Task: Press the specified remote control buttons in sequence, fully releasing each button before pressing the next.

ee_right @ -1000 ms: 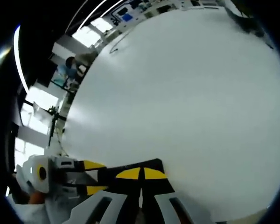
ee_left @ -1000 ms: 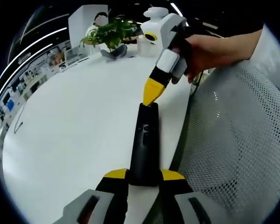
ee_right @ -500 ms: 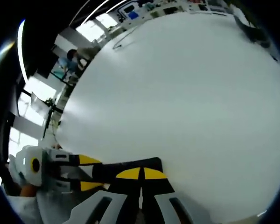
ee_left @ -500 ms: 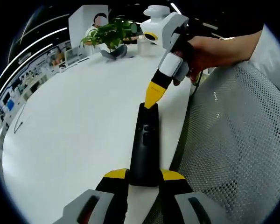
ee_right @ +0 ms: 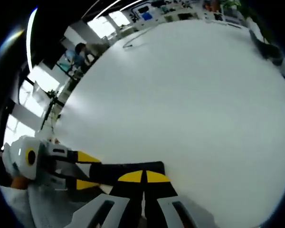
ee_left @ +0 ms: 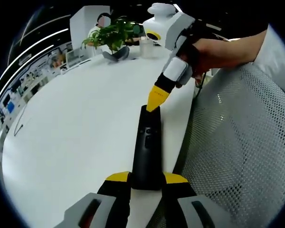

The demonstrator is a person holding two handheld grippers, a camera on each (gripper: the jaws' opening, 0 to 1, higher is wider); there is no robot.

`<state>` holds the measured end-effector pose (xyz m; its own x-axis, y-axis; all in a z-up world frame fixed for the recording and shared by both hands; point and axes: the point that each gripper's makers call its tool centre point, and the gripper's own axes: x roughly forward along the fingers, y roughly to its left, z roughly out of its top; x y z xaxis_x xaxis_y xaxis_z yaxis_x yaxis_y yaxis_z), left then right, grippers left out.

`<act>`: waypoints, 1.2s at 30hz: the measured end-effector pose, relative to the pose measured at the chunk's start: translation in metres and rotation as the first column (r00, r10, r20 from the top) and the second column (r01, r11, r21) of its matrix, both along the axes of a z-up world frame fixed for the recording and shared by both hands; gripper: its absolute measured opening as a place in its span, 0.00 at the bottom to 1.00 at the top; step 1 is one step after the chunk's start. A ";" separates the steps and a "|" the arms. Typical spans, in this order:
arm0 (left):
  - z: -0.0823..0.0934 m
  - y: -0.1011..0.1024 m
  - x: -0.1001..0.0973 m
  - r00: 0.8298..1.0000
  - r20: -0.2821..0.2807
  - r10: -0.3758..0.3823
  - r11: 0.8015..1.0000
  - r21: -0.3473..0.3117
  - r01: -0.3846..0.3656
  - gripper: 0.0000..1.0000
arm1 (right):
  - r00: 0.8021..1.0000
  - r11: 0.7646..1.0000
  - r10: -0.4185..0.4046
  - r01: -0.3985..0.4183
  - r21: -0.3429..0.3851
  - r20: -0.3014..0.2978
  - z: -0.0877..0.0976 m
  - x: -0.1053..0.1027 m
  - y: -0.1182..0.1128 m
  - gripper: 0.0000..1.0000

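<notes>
I clamp the near end of the slim black plastic remote control (ee_left: 147, 147) in my left gripper (ee_left: 147, 179) above the white table (ee_left: 76, 128) to steady it, while my right gripper (ee_left: 154, 100), jaws together and empty, touches its far end to press.

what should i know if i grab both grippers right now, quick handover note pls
Left hand-held gripper: shut on the near end of the black remote, holding it over the white table.
Right hand-held gripper: jaws shut, yellow tip at the remote's far end, apparently on a button; contact can't be confirmed.
Done: remote gripped and presented.
Left: which presses are done can't be told; release fully, then press the next button.
</notes>
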<state>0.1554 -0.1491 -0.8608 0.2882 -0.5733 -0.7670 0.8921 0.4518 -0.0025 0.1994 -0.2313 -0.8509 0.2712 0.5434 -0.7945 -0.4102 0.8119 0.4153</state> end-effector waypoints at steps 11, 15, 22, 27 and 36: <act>0.000 -0.001 0.001 1.000 0.003 -0.008 1.000 -0.008 0.008 0.24 | 0.998 0.998 -0.044 0.045 0.034 -0.051 0.001 0.002 -0.002 0.00; 0.000 -0.001 0.001 1.000 0.004 -0.011 1.000 -0.010 0.011 0.24 | 0.995 0.996 -0.066 0.071 0.060 -0.076 0.000 0.003 -0.002 0.00; 0.000 -0.003 0.001 1.000 0.008 -0.017 1.000 -0.014 0.017 0.24 | 0.993 0.990 -0.078 0.089 0.111 -0.093 0.004 0.004 0.002 0.00; 0.000 -0.003 0.001 1.000 0.010 -0.022 1.000 -0.014 0.022 0.24 | 0.991 0.988 -0.080 0.093 0.124 -0.105 0.006 0.002 0.004 0.00; 0.000 -0.004 0.000 1.000 0.010 -0.025 0.999 -0.019 0.026 0.24 | 0.991 0.991 -0.060 0.074 0.113 -0.118 0.004 -0.002 0.007 0.00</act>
<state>0.1558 -0.1531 -0.8611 0.2811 -0.5951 -0.7529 0.9034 0.4289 -0.0017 0.1970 -0.2241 -0.8465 0.2213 0.6183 -0.7542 -0.3008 0.7789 0.5503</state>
